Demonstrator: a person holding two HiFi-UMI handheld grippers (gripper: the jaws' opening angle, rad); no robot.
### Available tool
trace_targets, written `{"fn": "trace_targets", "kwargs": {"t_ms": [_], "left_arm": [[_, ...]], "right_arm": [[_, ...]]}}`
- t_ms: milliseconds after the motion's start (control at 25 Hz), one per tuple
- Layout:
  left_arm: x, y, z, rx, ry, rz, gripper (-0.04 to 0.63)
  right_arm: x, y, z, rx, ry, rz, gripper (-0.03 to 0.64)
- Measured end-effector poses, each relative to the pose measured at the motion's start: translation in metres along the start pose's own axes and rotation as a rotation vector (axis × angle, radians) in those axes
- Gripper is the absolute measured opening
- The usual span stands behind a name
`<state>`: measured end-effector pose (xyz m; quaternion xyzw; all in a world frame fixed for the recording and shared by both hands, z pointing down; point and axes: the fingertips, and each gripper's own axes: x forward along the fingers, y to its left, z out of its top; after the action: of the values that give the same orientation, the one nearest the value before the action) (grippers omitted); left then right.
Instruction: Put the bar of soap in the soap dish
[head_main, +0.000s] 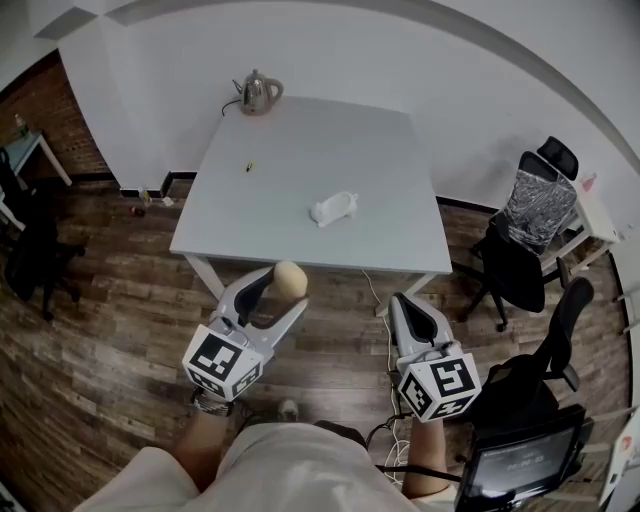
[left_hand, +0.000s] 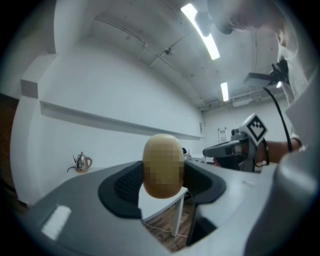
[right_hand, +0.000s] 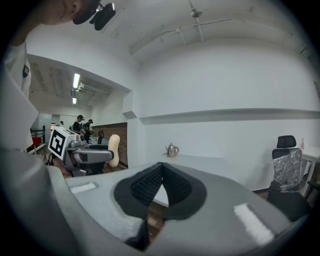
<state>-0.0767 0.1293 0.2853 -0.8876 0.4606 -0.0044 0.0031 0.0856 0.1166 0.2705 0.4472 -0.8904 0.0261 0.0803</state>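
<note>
Left tool (head_main: 283, 296): jaws wide, squeezing the bar of soap (head_main: 290, 279) at its tips.
Right tool (head_main: 407, 304): closed, holds nothing.
Soap dish (head_main: 334, 208): ahead of the left tool, well apart, on the worktop (head_main: 290, 160).
Tip: carry the soap over the dish, lower it gently, then let go.

No legible txt, brand or no. anywhere. Left gripper (head_main: 283, 292) & right gripper (head_main: 402, 303) carry only b/w square code markers (head_main: 222, 362), no letters. Screen (head_main: 520, 462) just right of right gripper: too blurry to read.
</note>
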Motion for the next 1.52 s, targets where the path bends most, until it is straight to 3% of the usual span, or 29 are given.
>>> {"fn": "trace_targets", "kwargs": {"t_ms": [640,1520], "left_arm": [[-0.003,0.02,-0.002,-0.008,0.009,-0.017,0.272],[0.013,0.014,-0.01,-0.046,0.026,-0.005,0.272]], "right_arm": [[0.016,0.006,-0.004,0.03,0.009,-0.027,0.002],[0.02,-0.011,-0.006,0.028,0.01,-0.006,0.002]]}}
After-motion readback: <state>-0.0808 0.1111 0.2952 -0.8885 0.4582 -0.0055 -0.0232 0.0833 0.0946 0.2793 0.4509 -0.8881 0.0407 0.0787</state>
